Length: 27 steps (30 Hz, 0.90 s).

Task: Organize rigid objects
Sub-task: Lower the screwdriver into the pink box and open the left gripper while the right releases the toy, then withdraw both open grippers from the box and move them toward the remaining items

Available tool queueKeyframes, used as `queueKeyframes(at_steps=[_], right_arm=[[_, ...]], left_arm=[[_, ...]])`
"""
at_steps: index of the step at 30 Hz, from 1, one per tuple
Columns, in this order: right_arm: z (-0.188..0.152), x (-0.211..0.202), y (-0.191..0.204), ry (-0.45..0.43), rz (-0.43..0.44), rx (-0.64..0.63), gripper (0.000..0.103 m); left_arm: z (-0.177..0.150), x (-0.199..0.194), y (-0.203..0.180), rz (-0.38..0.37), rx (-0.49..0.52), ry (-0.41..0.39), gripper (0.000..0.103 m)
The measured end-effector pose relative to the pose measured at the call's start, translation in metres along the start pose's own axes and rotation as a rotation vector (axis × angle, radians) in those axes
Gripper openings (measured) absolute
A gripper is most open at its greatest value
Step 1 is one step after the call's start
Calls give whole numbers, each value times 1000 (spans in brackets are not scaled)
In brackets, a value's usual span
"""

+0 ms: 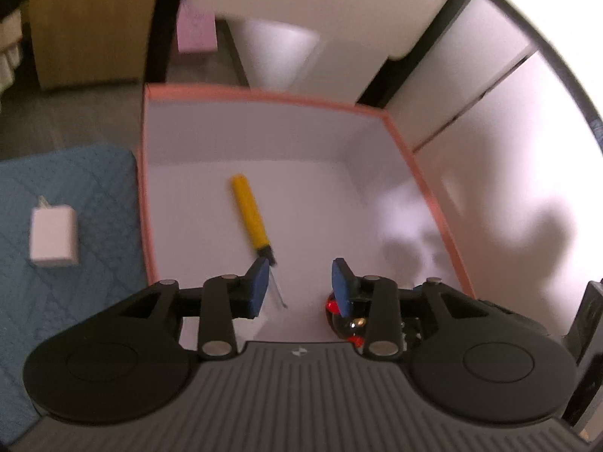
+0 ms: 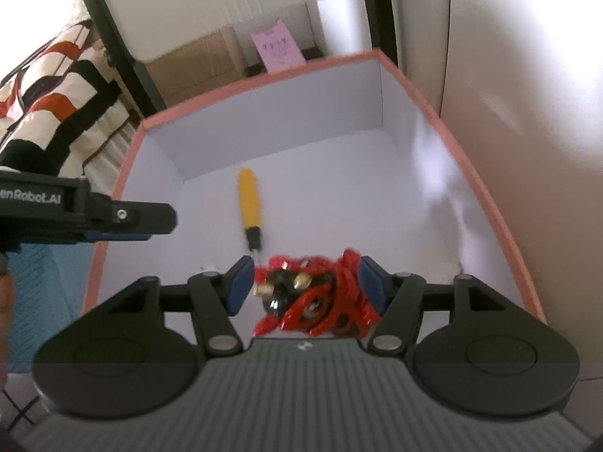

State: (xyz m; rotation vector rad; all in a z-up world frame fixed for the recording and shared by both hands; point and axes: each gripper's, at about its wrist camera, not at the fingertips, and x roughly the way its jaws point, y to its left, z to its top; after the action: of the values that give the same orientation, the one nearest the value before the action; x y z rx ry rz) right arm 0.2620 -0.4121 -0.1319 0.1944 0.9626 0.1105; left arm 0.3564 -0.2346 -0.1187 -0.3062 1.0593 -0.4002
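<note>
Lower centre of the right view: right gripper spread wide around red-black toy, not clamping. Left gripper also wide apart, empty. Further up: yellow screwdriver inside pink-rimmed box, long axis near to far, closer to left gripper.
</note>
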Motion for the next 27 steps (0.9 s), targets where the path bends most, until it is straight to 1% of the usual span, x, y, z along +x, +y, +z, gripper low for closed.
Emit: queueKeyframes(at_steps=[1,6,9,15,18,27], right_arm=[[2,-4,3,-16,-7,-9,64],[8,-28,13,-81,14,-7,64],[7,-44,23,-125,29,-23,64],[0,-71,49,-180,58,-39,64],[-8,-82,64,-197,69,-67,65],[-28,-103,106,-222,109,-114,65]], left_arm=[[1,-8,-1,5,3,-5,42],[-5,-51,-8,26,67,-110,42],[-14,-77,-10,32,93,-170,42],[-34,-120,-6,50,126,-288,42],[-43,-137,4,25,98,-318,42],[-75,-181,30,69,88,-397,42]])
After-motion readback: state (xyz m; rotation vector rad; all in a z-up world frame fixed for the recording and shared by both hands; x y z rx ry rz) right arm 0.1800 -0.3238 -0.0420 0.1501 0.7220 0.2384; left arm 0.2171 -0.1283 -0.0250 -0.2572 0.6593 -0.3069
